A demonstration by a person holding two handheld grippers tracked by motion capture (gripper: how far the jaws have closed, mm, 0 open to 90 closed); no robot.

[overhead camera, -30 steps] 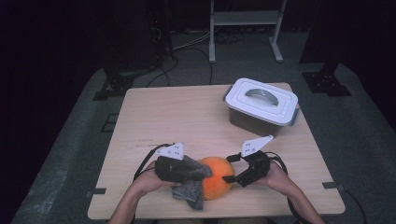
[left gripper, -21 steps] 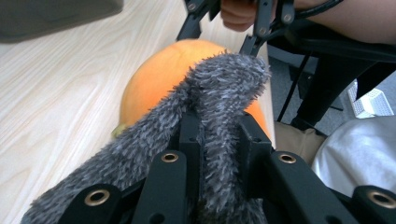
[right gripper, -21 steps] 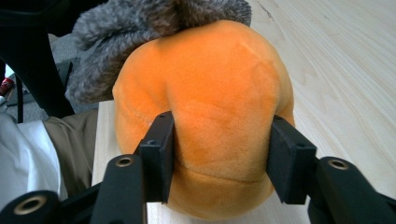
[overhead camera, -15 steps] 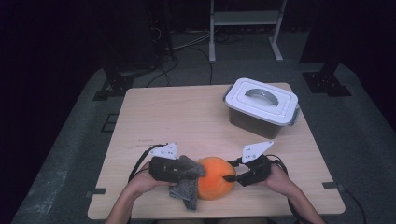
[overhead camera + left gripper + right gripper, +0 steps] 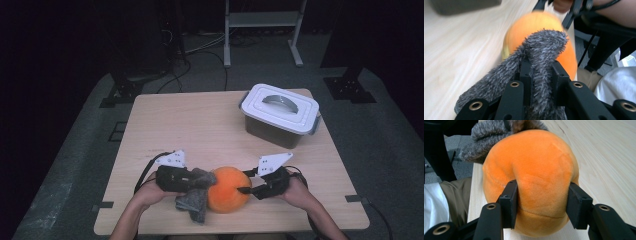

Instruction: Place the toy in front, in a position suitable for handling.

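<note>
Two grippers meet at one orange plush ball [image 5: 228, 189], which we take as our landmark; it sits on the wooden table [image 5: 200, 130] near the edge closest to us. Our right gripper [image 5: 248, 190] comes at the ball from its right side, and its jaws have just been closing: in the right gripper view the two black pads press into the ball's flanks, denting the soft fabric (the ball bulges out between and above them). Our left gripper [image 5: 199, 181] lies just left of the ball, its jaws drawn narrow and clamped on a fold of grey furry cloth [image 5: 194, 199]. In the left gripper view that cloth [image 5: 534, 72] rises between the pads and its tip rests against the orange ball [image 5: 536, 27] behind it. Seen from above, the rest of the cloth hangs down to the left of and slightly in front of the ball, touching it. Well beyond the ball, toward the far right of the table, stands a white lidded box [image 5: 280, 114] with a handle set in its lid, apart from both hands.
</note>
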